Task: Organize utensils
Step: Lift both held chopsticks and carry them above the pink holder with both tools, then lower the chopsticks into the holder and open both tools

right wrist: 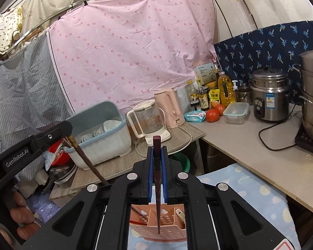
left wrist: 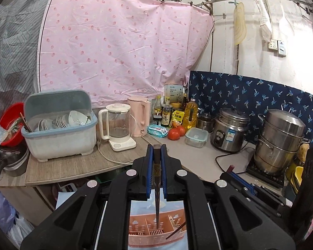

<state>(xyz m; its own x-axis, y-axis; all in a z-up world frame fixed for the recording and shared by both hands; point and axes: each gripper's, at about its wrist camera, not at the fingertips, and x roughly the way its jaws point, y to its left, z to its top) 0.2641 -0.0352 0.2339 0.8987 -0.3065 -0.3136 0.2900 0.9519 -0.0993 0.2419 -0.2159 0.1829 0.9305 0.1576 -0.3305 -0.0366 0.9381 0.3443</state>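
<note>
The left gripper (left wrist: 157,152) is clamped narrow on a dark chopstick (left wrist: 157,187) that hangs tip-down into the pink utensil caddy (left wrist: 156,234) directly below it; the tip seems to reach the middle compartment, though the view there is cramped. The right gripper (right wrist: 157,154) pinches a second chopstick (right wrist: 157,189) the same way, its tip over the caddy's perforated wall below.

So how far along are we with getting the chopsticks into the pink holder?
Partly done. The pink holder already has a spoon and a loose chopstick in it. In hand: the left tool and right tool each grip one dark chopstick, tips down over the compartments. Left: release both. More chopsticks stand in the dish rack.
</note>
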